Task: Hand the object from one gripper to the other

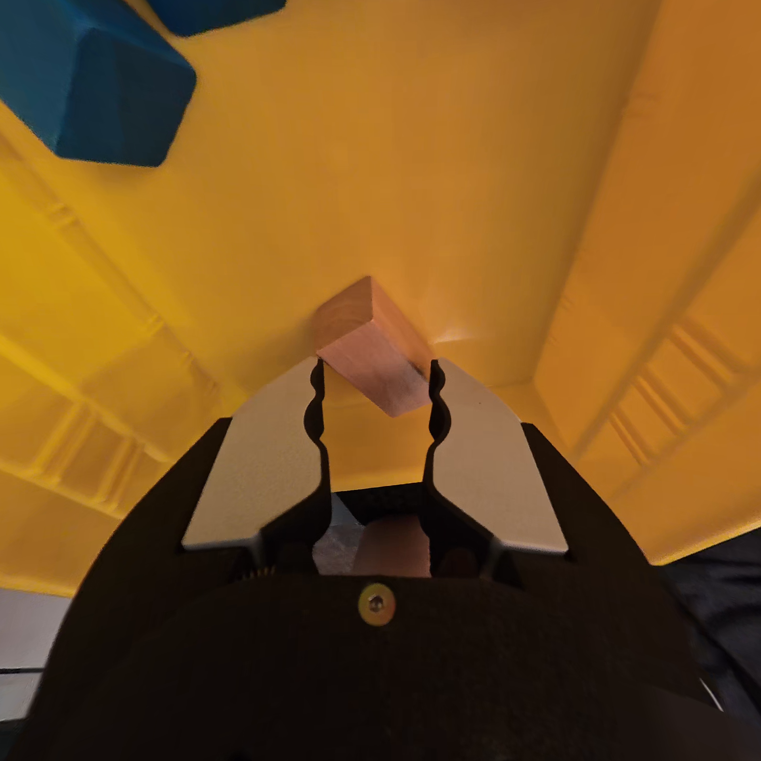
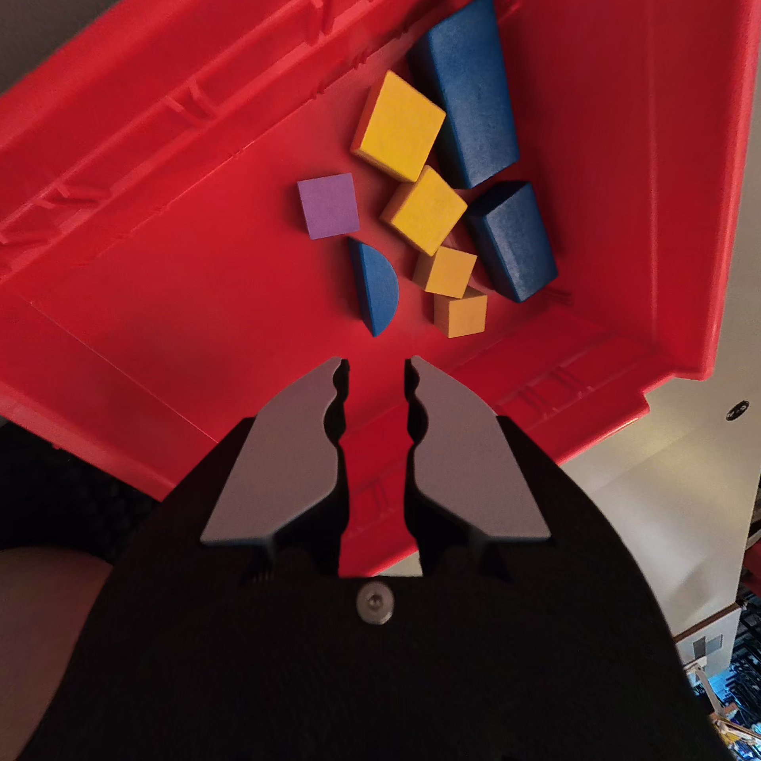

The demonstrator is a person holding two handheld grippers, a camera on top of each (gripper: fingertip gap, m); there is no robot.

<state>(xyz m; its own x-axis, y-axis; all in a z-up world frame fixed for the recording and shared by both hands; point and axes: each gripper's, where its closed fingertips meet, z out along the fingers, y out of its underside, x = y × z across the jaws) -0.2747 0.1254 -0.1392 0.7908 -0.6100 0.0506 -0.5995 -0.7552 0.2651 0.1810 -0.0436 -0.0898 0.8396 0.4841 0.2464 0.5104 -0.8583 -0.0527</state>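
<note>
Left wrist view shows your left gripper [image 1: 375, 362] inside the yellow bin [image 1: 473, 185], its jaws set around the plain wooden block [image 1: 370, 354], though whether they pinch it you cannot tell. Your right gripper [image 2: 376, 362] hangs narrowly parted and empty above the red bin [image 2: 185, 255]. By these views, pickup, handover and release all remain.

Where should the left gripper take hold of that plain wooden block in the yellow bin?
Probably across the long flat sides of the wooden block, near its closer end. It lies skewed between the open fingers of the left gripper, so twist to square the fingers with those faces, coming down from above the yellow bin.
</note>
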